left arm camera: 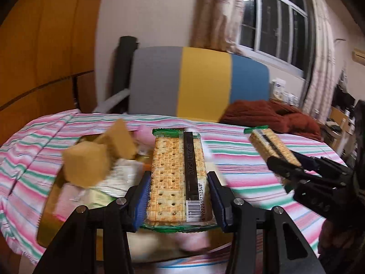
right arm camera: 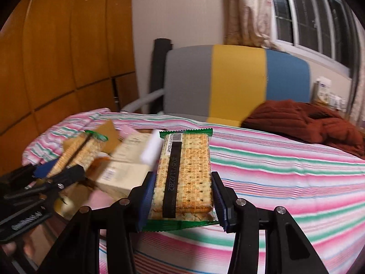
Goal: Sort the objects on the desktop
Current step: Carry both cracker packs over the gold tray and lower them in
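Each gripper is shut on a clear, green-edged cracker packet held above the striped table. In the left wrist view, my left gripper (left arm camera: 179, 175) clamps one cracker packet (left arm camera: 168, 159) by its long sides over an open cardboard box (left arm camera: 91, 166). My right gripper (left arm camera: 284, 159) holds the second packet (left arm camera: 271, 147) off to the right. In the right wrist view, my right gripper (right arm camera: 182, 175) grips its packet (right arm camera: 194, 159) over the tablecloth. My left gripper (right arm camera: 59, 171) and its packet (right arm camera: 77, 150) hang over the box (right arm camera: 107, 127) to the left.
The box holds cream packets (right arm camera: 123, 175) and pink items (left arm camera: 146, 132). A pink, green and white striped cloth (right arm camera: 285, 171) covers the table. A red-brown knit garment (right arm camera: 308, 121) lies at the far right. Behind the table stands a grey, yellow and blue chair (right arm camera: 237, 80).
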A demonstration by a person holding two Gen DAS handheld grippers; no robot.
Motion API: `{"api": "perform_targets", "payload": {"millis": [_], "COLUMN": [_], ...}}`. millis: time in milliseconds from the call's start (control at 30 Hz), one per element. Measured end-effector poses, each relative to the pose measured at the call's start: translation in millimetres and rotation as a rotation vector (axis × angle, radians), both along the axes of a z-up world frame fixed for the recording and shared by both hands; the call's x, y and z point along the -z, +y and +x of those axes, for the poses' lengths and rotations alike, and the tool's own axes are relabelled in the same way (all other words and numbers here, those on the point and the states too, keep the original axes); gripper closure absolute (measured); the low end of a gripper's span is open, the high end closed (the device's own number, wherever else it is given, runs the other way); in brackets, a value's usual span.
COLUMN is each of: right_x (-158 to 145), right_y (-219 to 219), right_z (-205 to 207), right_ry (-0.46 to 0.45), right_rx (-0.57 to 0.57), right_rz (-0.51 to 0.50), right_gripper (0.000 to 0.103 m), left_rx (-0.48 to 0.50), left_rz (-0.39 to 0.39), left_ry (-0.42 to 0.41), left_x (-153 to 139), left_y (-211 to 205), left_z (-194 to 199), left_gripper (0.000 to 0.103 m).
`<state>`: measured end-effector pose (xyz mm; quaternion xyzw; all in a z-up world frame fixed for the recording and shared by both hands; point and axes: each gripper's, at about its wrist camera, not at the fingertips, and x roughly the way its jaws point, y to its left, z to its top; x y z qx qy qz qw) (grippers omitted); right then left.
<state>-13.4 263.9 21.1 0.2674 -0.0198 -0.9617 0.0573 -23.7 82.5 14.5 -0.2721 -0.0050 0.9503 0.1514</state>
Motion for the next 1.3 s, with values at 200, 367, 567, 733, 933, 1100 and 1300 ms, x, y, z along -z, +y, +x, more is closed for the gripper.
{"api": "perform_targets", "payload": {"millis": [200, 367, 567, 733, 933, 1100, 1300], "right_x": [-1, 17, 37, 38, 32, 24, 19], "right_y": [-41, -72, -74, -68, -65, -66, -67], "right_z": [-28, -42, -46, -38, -25, -10, -2], "right_ry": [-0.027, -0.086, -0.129, -0.123, -0.089, -0.054, -0.043], "right_rx": [-0.139, -0.241, -0.253, -0.241, -0.194, -0.139, -0.127], "right_rz": [-0.062, -0.081, -0.079, -0.098, -0.087, -0.061, -0.047], "right_gripper": [0.055, 0.054, 0.052, 0.050, 0.041, 0.027, 0.021], "left_rx": [-0.080, -0.109, -0.107, -0.113, -0.162, -0.211, -0.212], "left_rz": [0.006, 0.014, 0.036, 0.050, 0.048, 0.003, 0.017], "left_ry": [0.006, -0.007, -0.030, -0.029, -0.028, 0.003, -0.001], "left_x": [1, 10, 17, 21, 22, 11, 6], "left_y": [-34, -53, -64, -67, -75, -73, -74], "left_z": [-8, -16, -27, -26, -15, 0, 6], "left_gripper": [0.055, 0.054, 0.044, 0.039, 0.037, 0.035, 0.023]}}
